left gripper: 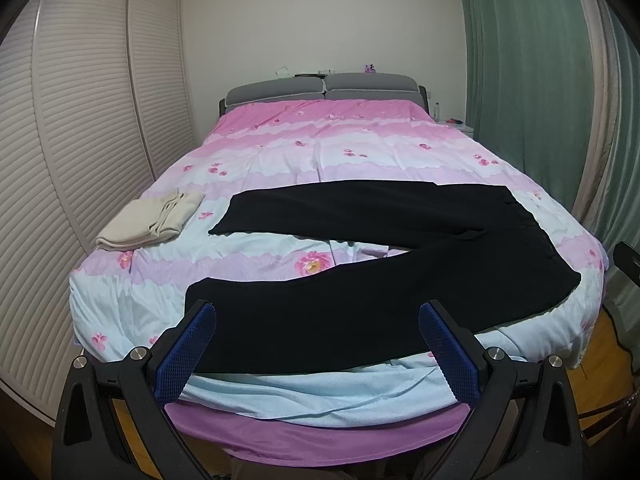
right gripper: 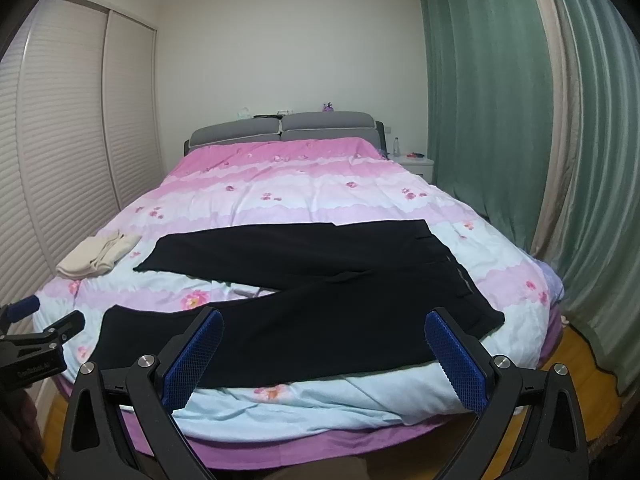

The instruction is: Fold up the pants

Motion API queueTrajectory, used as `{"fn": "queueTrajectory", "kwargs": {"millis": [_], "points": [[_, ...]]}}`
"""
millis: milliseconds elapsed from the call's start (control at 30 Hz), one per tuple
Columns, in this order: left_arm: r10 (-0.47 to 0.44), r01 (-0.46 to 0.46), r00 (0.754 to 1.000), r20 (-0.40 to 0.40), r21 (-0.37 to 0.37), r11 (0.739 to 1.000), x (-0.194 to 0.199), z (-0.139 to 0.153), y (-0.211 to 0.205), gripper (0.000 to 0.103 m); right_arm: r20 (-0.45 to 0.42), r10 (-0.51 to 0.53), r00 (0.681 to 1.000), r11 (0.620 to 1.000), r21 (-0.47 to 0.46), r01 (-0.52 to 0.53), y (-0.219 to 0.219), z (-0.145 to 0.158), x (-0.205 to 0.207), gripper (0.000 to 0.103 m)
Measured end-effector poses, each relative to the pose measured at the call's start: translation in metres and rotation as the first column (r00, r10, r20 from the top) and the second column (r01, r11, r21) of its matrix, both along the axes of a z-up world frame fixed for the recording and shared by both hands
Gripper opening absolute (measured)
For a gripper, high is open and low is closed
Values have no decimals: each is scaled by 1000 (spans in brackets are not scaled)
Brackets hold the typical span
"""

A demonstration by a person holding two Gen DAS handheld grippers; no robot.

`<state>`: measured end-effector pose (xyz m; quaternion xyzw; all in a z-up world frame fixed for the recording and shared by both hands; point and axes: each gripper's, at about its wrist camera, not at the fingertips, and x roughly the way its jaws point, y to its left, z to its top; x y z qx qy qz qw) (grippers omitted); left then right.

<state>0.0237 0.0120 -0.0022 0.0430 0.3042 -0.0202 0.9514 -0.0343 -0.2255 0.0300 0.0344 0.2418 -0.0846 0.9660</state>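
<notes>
Pants point(left gripper: 360, 280) are spread unfolded on the bed point(left gripper: 280, 140); both tools point(left gripper: 316, 344) point(right gripper: 324, 348) are held agape, empty; nothing folded yet.

Folded cream garment point(left gripper: 150, 219) on floral duvet point(left gripper: 360, 148); green curtain point(left gripper: 516, 60); possibly a bottle point(left gripper: 437, 109).

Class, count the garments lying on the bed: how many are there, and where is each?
2. The black pants lie spread across the foot of the bed; a folded cream garment lies at its left edge. Nothing else shows.
</notes>
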Motion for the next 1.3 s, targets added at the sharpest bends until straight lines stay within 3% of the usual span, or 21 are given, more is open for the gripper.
{"fn": "queueTrajectory", "kwargs": {"millis": [1300], "points": [[12, -12, 1000, 4, -14, 1000, 3, -3, 2, 103, -16, 5, 1000, 1000, -10, -6, 5, -2, 16, 102]]}}
